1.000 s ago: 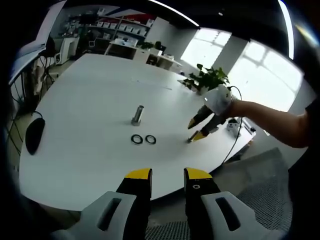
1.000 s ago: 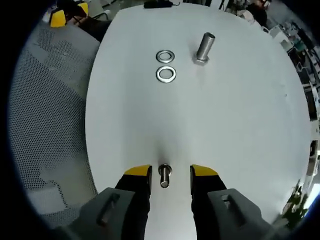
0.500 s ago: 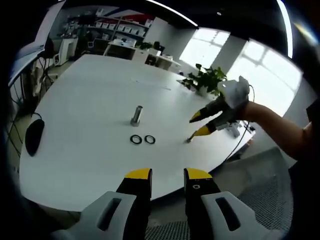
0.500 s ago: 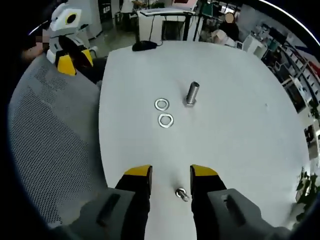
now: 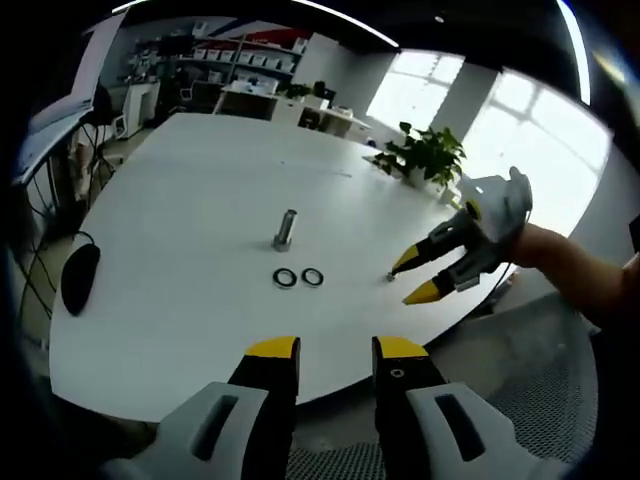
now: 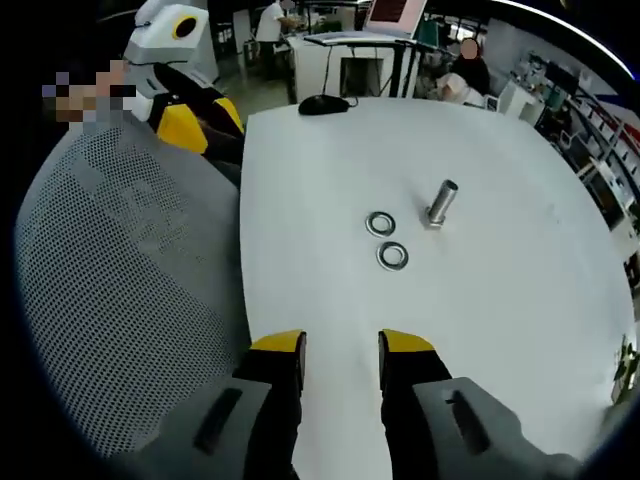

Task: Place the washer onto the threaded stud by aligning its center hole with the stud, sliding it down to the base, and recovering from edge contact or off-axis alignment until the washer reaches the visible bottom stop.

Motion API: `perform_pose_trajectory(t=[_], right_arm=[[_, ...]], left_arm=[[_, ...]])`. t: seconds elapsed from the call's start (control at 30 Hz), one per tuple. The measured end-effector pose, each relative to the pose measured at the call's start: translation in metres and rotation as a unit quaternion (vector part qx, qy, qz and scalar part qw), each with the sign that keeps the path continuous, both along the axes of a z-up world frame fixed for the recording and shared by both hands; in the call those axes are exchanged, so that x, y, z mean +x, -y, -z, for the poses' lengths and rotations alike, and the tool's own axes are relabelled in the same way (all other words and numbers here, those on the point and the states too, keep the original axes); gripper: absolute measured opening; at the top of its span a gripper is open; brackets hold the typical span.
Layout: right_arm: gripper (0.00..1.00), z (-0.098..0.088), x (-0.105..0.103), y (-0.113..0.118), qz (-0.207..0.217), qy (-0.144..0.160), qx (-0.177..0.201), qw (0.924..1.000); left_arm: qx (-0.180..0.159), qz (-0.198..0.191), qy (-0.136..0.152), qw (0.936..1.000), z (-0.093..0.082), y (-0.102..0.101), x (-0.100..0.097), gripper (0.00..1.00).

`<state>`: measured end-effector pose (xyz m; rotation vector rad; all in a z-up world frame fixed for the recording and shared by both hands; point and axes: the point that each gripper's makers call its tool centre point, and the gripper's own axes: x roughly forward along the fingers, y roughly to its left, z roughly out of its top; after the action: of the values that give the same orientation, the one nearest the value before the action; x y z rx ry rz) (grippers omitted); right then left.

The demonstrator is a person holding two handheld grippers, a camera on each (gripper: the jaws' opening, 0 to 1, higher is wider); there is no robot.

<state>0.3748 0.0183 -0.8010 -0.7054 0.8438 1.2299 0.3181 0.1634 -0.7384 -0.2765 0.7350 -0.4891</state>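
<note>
While both washers (image 6: 386,240) lie beside the stud (image 6: 440,203), the empty right hand-held gripper (image 6: 340,347) hovers well apart, jaws parted.

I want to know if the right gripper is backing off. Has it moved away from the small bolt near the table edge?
Yes. In the left gripper view the right gripper has pulled back from over the small bolt, toward the table edge, jaws open.

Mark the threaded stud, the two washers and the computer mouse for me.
threaded stud (image 6: 440,203), right gripper view, mid shaft.
near washer (image 6: 392,257), right gripper view, its ring.
far washer (image 6: 380,224), right gripper view, its ring.
computer mouse (image 5: 79,279), left gripper view, its top.
</note>
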Motion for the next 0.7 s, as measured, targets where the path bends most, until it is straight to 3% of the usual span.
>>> perform_pose_trajectory(t=[0.07, 0.1, 0.13, 0.2, 0.4, 0.43, 0.47, 0.5, 0.6, 0.7], right_arm=[[0.31, 0.003, -0.003, 0.002, 0.001, -0.004, -0.001, 1.0000], [0.31, 0.005, -0.005, 0.003, 0.000, -0.004, -0.004, 1.0000], [0.31, 0.006, -0.006, 0.004, -0.001, -0.002, -0.007, 1.0000], [0.31, 0.008, -0.006, 0.005, 0.000, -0.002, -0.011, 0.9999], [0.31, 0.012, -0.012, 0.000, -0.016, -0.003, -0.019, 0.9997], [0.31, 0.011, -0.012, -0.002, -0.019, -0.002, -0.020, 0.9996], [0.31, 0.010, -0.011, -0.004, -0.024, 0.001, -0.019, 0.9995], [0.31, 0.009, -0.011, -0.005, -0.024, 0.002, -0.020, 0.9995], [0.31, 0.005, -0.006, -0.010, -0.029, 0.006, -0.018, 0.9994], [0.31, -0.001, -0.001, -0.015, -0.037, 0.012, -0.016, 0.9991]], left_arm=[[-0.044, -0.009, -0.023, 0.9988, -0.003, 0.007, -0.004, 0.40], [-0.088, -0.019, -0.027, 0.9956, -0.010, 0.013, -0.003, 0.44], [-0.102, -0.026, -0.024, 0.9942, -0.013, 0.012, -0.001, 0.45], [-0.105, -0.022, -0.005, 0.9942, -0.017, 0.011, 0.000, 0.45], [-0.131, -0.050, -0.013, 0.9901, -0.017, 0.006, 0.003, 0.55], [-0.120, -0.055, 0.001, 0.9913, -0.017, 0.003, 0.007, 0.53], [-0.086, -0.059, 0.008, 0.9945, -0.013, -0.004, 0.008, 0.49], [-0.070, -0.058, 0.007, 0.9958, -0.010, -0.006, 0.008, 0.41], [-0.089, -0.056, -0.001, 0.9944, -0.011, -0.002, 0.008, 0.22], [-0.099, -0.040, -0.015, 0.9941, -0.009, 0.005, 0.004, 0.21]])
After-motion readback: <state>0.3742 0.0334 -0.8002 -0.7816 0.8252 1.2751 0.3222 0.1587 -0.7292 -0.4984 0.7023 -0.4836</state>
